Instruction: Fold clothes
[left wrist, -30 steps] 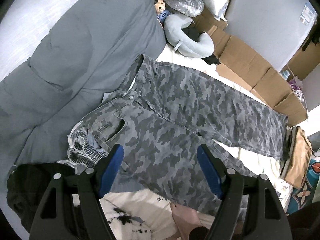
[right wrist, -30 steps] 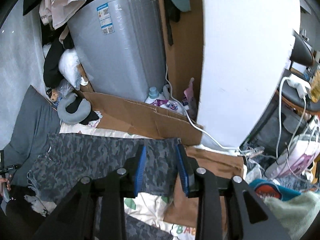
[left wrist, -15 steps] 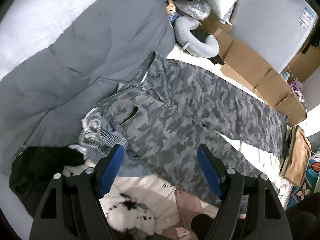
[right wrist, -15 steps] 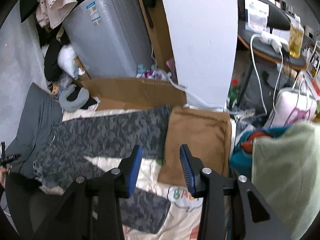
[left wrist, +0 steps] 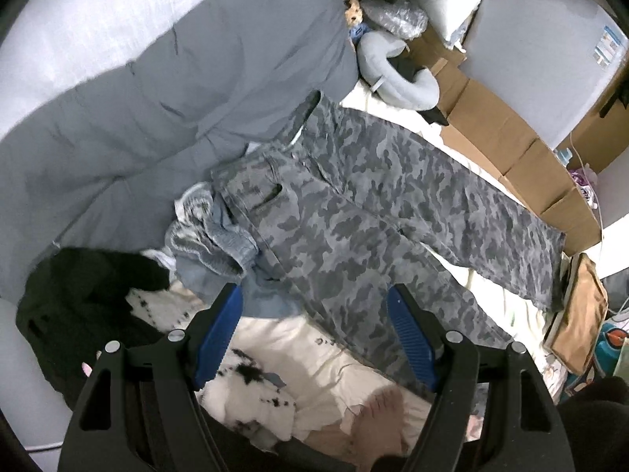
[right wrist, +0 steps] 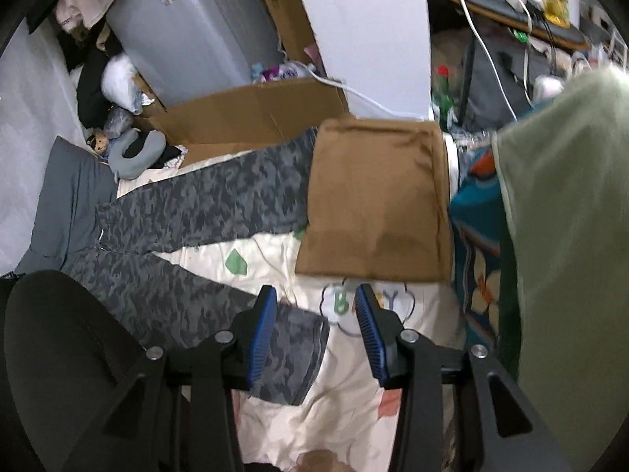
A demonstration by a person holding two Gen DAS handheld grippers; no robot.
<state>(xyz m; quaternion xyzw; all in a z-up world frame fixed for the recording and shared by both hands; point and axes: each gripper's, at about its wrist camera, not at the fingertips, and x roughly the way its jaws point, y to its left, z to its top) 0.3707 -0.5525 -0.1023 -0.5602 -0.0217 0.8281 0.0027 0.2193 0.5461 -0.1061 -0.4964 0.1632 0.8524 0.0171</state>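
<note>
The left tongs (left wrist: 314, 330) stood wide apart and empty, hovering above the hip end of the camouflage trousers (left wrist: 377, 204). The right tongs (right wrist: 312, 326) were parted more narrowly, gripping nothing, with the cuff of the nearer leg (right wrist: 291, 350) lying below them, apparently not touched.

The trousers lay spread flat on the bed sheet (right wrist: 354, 393), front up, waistband against the grey duvet (left wrist: 157, 110), legs splayed toward the cardboard (left wrist: 507, 137). A folded brown garment (right wrist: 377, 196) overlapped the far leg's cuff. A crumpled pale denim piece (left wrist: 220, 247) sat by the hip pocket.

The cloth looked like a thick cotton twill: limp but weighty, likely to sag between two holds. Pinching the doubled hems, waistband corner and cuff, would probably hold best.
</note>
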